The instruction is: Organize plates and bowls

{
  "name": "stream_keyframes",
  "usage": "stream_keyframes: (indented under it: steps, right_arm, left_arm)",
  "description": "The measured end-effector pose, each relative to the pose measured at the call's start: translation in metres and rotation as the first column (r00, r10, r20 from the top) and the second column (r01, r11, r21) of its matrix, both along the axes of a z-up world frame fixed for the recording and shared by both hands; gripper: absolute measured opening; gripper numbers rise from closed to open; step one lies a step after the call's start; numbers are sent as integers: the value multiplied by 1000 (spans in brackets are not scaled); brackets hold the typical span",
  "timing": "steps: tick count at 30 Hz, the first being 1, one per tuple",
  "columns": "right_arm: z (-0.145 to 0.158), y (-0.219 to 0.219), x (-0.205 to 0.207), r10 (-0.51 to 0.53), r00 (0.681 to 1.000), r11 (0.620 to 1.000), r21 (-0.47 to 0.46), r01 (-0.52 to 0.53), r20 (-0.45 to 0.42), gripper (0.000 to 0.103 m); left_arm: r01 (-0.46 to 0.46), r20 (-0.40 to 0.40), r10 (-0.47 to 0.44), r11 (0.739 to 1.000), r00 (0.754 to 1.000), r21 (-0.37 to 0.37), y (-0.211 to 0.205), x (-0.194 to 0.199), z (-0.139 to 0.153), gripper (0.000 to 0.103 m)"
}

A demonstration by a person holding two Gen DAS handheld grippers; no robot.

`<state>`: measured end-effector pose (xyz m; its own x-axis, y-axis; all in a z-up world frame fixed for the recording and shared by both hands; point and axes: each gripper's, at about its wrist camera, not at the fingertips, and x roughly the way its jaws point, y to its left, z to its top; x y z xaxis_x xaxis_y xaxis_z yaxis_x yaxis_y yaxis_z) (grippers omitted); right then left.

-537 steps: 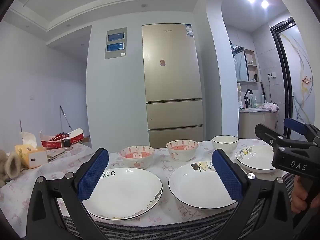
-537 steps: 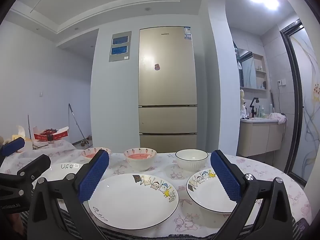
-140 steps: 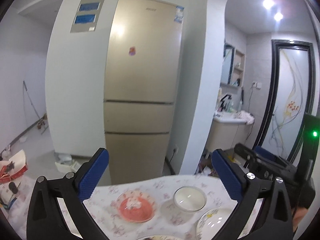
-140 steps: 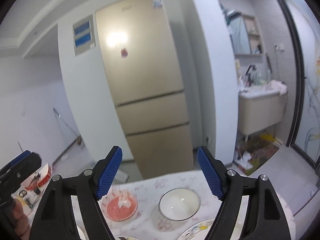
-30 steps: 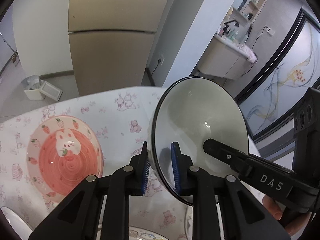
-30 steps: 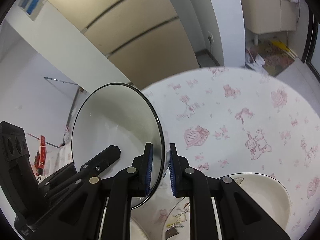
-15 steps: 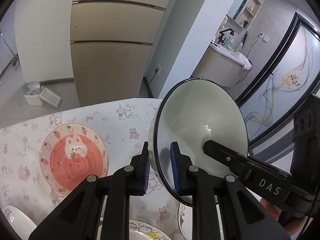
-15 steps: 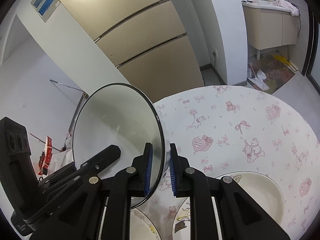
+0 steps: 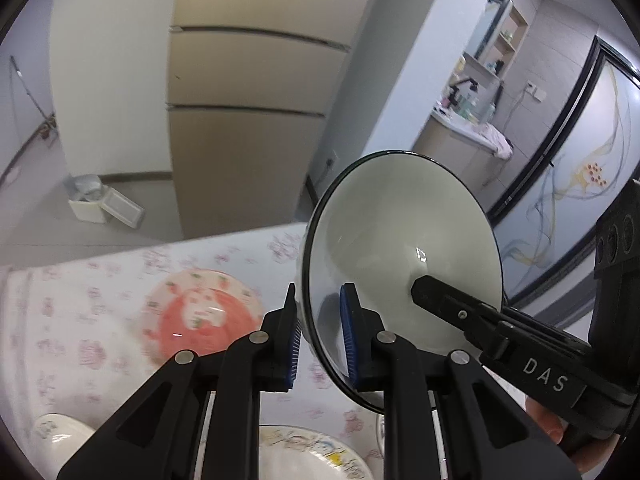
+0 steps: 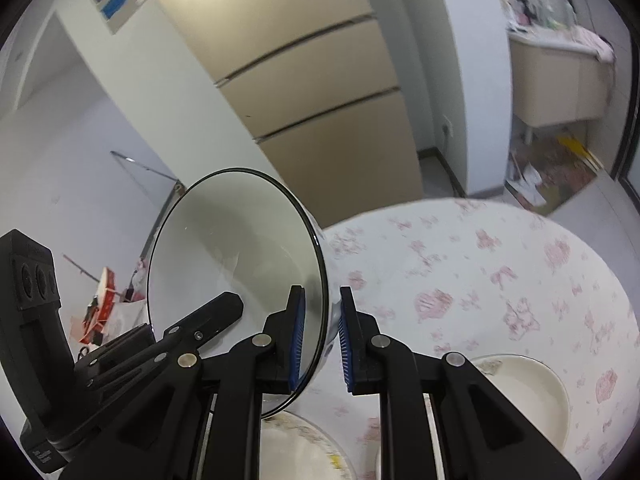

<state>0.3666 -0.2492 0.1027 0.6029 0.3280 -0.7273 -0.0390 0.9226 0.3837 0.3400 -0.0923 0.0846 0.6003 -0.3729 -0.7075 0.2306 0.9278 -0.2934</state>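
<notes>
One white bowl (image 9: 400, 248), black-rimmed, lifted clear of the table (image 10: 500, 280) and tipped on edge; left gripper (image 9: 320, 340) and right gripper (image 10: 320, 340) each pinch its rim, blue pads closed on the wall from opposite sides; one pink strawberry bowl (image 9: 200, 316) on the cloth below left; three plates partly visible at the near edge; against half a second earlier, the white bowl sits higher; cloth under it lies bare.
</notes>
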Motion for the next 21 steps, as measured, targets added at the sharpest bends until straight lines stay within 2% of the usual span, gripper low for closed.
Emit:
stream_keyframes:
  steps: [7, 10, 13, 17, 21]
  right_arm:
    - [21, 53, -3, 87, 995, 995, 39, -89, 52, 17]
    - [23, 71, -6, 125, 990, 991, 39, -128, 69, 17]
    - [21, 85, -5, 146, 987, 989, 27, -149, 67, 17]
    - [5, 94, 0, 144, 988, 989, 14, -144, 51, 17]
    - [-11, 99, 5, 160, 986, 987, -16, -160, 55, 17]
  left_arm:
    - [-89, 71, 85, 995, 994, 44, 49, -20, 25, 17]
    - [-101, 75, 100, 995, 992, 13, 68, -27, 18, 17]
    - [-122, 44, 124, 991, 991, -47, 86, -26, 2, 18]
    - [-113, 16, 114, 993, 993, -45, 89, -19, -10, 18]
    - [-116, 12, 115, 993, 993, 2, 87, -11, -20, 18]
